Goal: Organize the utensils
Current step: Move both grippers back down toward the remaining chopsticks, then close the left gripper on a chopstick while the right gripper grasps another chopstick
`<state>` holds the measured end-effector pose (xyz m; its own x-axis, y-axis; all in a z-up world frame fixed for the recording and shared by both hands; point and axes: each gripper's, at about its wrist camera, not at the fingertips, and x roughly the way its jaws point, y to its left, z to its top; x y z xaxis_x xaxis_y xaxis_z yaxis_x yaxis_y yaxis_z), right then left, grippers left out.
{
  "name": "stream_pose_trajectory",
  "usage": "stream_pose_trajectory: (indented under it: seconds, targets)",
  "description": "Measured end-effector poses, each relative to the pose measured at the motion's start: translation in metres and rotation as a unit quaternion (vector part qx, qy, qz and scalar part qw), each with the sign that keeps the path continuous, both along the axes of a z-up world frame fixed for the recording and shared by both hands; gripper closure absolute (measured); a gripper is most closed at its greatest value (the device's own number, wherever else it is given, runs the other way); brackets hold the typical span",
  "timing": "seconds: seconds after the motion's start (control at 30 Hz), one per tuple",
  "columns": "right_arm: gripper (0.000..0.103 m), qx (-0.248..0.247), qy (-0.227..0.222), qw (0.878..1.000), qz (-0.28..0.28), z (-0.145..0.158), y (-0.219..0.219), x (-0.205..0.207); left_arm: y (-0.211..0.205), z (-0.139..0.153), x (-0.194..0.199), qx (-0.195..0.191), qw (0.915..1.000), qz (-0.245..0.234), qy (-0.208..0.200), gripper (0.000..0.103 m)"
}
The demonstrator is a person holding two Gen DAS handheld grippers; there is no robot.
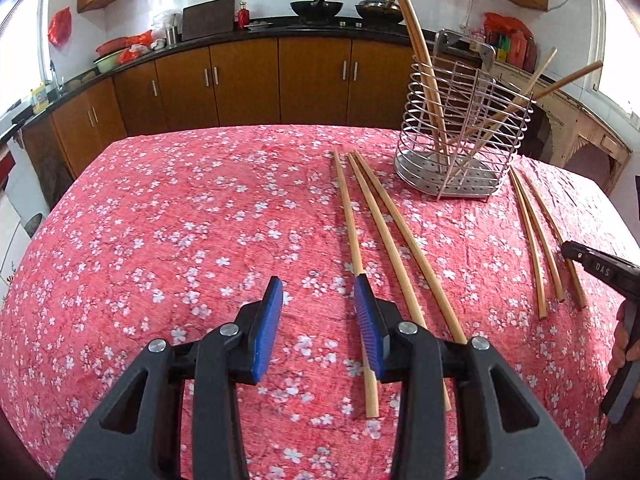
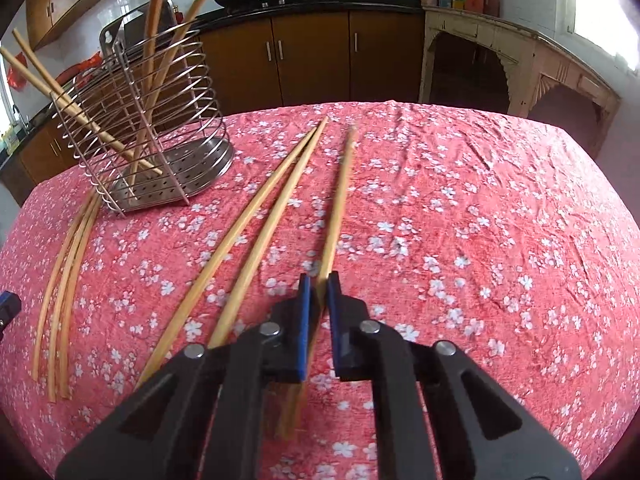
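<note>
A wire utensil holder (image 1: pixel 460 136) stands at the far right of the table and holds several bamboo chopsticks; it also shows in the right wrist view (image 2: pixel 152 128). Three chopsticks (image 1: pixel 384 236) lie in front of it. My left gripper (image 1: pixel 318 292) is open and empty, low over the cloth, its right finger over the leftmost chopstick (image 1: pixel 352 232). My right gripper (image 2: pixel 318 282) is shut on a chopstick (image 2: pixel 340 196), blurred and tilted. Two chopsticks (image 2: pixel 256 232) lie to its left. Three more (image 2: pixel 64 288) lie further left.
A red floral tablecloth (image 1: pixel 180 220) covers the table. Kitchen cabinets (image 1: pixel 240 76) and a counter with woks run along the back wall. The right gripper's body (image 1: pixel 600 268) shows at the left view's right edge.
</note>
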<state>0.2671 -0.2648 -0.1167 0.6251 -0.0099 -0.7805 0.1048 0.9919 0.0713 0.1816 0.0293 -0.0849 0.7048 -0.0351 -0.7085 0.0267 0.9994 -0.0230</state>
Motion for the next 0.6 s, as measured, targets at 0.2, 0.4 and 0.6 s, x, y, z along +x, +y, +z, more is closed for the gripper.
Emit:
stream_pose_trajectory:
  seconds: [0.2, 0.4, 0.6]
  targets:
    - [0.095, 0.012, 0.001, 0.998, -0.059, -0.002, -0.04, -0.001, -0.008, -0.01, 0.001, -0.004, 0.9998, -0.01, 0.016, 0.065]
    - [0.095, -0.003, 0.0, 0.999, -0.052, -0.001, -0.042, 0.0, -0.022, -0.019, 0.007, 0.012, 0.9992, -0.022, 0.032, 0.065]
    - [0.095, 0.001, 0.0, 0.999, -0.05, -0.002, -0.043, -0.002, -0.024, -0.023, 0.018, 0.031, 0.9984, -0.006, 0.048, 0.096]
